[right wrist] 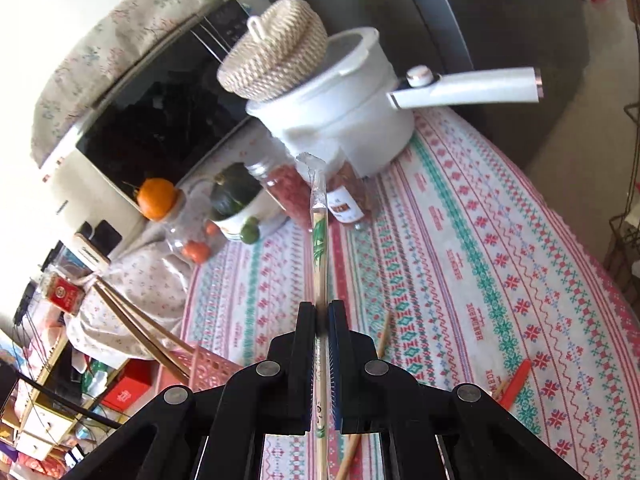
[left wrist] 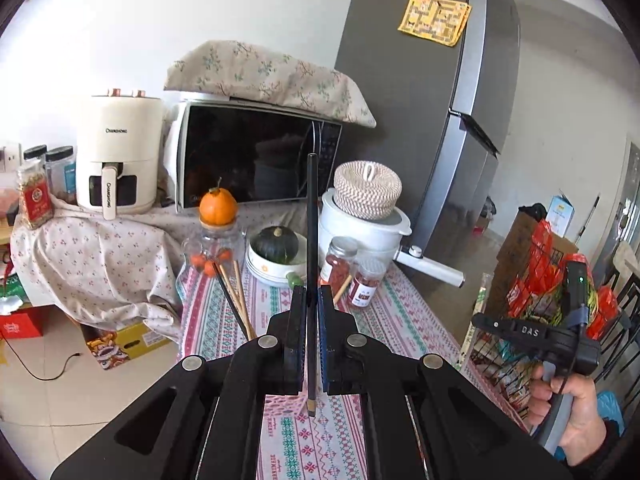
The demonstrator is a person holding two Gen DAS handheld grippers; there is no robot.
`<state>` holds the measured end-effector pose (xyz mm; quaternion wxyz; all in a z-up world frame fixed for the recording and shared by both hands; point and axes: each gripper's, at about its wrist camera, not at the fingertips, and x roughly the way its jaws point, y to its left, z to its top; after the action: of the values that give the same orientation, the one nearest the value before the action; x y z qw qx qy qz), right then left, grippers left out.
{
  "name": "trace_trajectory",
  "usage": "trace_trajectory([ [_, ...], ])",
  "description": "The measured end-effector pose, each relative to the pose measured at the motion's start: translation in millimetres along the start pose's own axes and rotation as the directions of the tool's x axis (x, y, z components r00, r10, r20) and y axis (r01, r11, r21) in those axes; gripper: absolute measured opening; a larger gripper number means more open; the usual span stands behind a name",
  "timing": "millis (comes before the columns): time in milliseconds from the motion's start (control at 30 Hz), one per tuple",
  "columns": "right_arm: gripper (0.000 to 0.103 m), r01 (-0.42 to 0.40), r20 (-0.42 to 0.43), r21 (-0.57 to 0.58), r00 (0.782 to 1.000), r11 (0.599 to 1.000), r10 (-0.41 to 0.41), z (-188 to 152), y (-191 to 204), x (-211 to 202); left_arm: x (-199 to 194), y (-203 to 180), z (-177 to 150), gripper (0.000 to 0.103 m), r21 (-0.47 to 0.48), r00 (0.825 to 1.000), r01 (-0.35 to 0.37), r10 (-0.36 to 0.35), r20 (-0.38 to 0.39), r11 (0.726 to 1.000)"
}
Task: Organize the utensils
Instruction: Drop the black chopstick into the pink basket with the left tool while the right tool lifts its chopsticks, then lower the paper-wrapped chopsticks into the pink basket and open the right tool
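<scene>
My left gripper (left wrist: 311, 294) is shut on a long black chopstick (left wrist: 312, 224) that stands upright above the patterned tablecloth. My right gripper (right wrist: 321, 309) is shut on a pair of wooden chopsticks in a clear printed wrapper (right wrist: 319, 240), pointing toward the jars. The right gripper also shows in the left wrist view (left wrist: 536, 334), held by a hand at the right. Several chopsticks (right wrist: 136, 328) stand in a pink perforated basket (right wrist: 200, 364) at the left. Loose wooden chopsticks (right wrist: 384, 336) and a red utensil (right wrist: 520, 380) lie on the cloth.
A white pot with a woven lid (left wrist: 366, 216), two spice jars (left wrist: 352, 272), a bowl with a green squash (left wrist: 276, 248) and a glass jar topped by an orange (left wrist: 218, 208) stand at the back. Microwave (left wrist: 256, 160), air fryer (left wrist: 116, 156), fridge (left wrist: 420, 100) behind. A wire snack rack (left wrist: 536, 280) stands right.
</scene>
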<state>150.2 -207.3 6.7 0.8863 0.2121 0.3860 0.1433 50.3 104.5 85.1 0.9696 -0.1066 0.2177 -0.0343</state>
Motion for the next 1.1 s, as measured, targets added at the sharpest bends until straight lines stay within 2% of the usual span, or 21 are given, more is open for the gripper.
trace_trajectory([
  [167, 0.005, -0.028, 0.064, -0.077, 0.997, 0.997, 0.033, -1, 22, -17, 11, 3, 4, 0.005, 0.004, 0.996, -0.069, 0.068, 0.05, 0.998],
  [433, 0.005, -0.044, 0.07, -0.117, 0.996, 0.992, 0.052, -4, 33, -15, 61, 15, -8, 0.005, -0.022, 0.99, -0.138, 0.138, -0.025, 0.99],
  [567, 0.005, -0.051, 0.068, -0.115, 0.996, 0.992, 0.06, -5, 33, -12, 83, 18, -17, 0.005, -0.019, 0.98, -0.186, 0.185, -0.072, 0.982],
  [733, 0.005, -0.056, 0.066, -0.119, 0.996, 0.991, 0.064, -5, 35, -12, 109, 21, -31, 0.005, -0.025, 0.97, -0.199, 0.194, -0.148, 0.98],
  [867, 0.005, -0.053, 0.058, -0.132, 0.996, 0.99, 0.061, -7, 36, -10, 120, 15, -39, 0.009, 0.021, 0.953, -0.228, 0.228, -0.198, 0.973],
  [900, 0.005, -0.052, 0.058, -0.139, 0.996, 0.989, 0.061, -7, 37, -9, 122, 14, -40, 0.012, 0.029, 0.948, -0.233, 0.234, -0.217, 0.972],
  [933, 0.005, -0.051, 0.06, -0.145, 0.996, 0.988, 0.06, -7, 38, -10, 124, 13, -42, 0.026, 0.032, 0.941, -0.237, 0.238, -0.239, 0.971],
  [967, 0.005, -0.05, 0.062, -0.151, 0.996, 0.987, 0.06, -8, 39, -10, 124, 13, -44, 0.049, 0.029, 0.936, -0.242, 0.241, -0.255, 0.97],
  [1033, 0.005, -0.049, 0.067, -0.156, 0.996, 0.986, 0.06, -8, 40, -11, 120, 13, -47, 0.073, 0.012, 0.933, -0.246, 0.24, -0.267, 0.969],
  [1100, 0.005, -0.052, 0.07, -0.158, 0.996, 0.986, 0.064, -8, 40, -12, 115, 12, -48, 0.077, -0.001, 0.934, -0.236, 0.227, -0.277, 0.972],
])
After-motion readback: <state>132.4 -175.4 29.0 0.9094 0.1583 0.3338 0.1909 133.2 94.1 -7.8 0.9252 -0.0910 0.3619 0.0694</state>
